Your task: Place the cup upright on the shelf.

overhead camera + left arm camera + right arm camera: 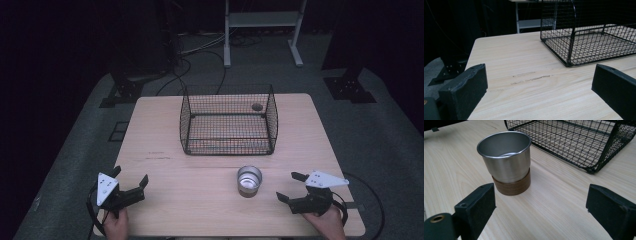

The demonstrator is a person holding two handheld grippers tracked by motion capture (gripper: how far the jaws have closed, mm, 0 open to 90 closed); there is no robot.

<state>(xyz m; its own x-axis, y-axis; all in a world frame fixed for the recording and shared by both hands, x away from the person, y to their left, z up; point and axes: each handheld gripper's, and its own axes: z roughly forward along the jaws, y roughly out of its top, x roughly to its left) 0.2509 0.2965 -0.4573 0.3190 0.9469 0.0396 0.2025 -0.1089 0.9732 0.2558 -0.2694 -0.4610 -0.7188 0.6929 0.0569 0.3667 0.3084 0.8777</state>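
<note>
Because the cup (249, 181) stands upright in the lower middle of the high view, a little to the left of the right claw (291, 186), a careless sideways approach could knock it over, I judge; its mouth faces straight up, its long axis is vertical, and it sits well apart from the wire basket (228, 145) above it in the frame. In the same view the left claw (131, 176) rests in the lower left, jaws spread wide and holding nothing, and the right claw is likewise wide open and empty over the tabletop (195, 200). In the left gripper view, the basket (584, 37) fills the upper right, and bare tabletop (524, 75) lies between the spread jaws. In the right gripper view, the cup (505, 157) stands at upper left of centre, steel above a brown base band; it lies off the midline between the jaws, so closing from here would likely catch it off-centre and tip or push it.
</note>
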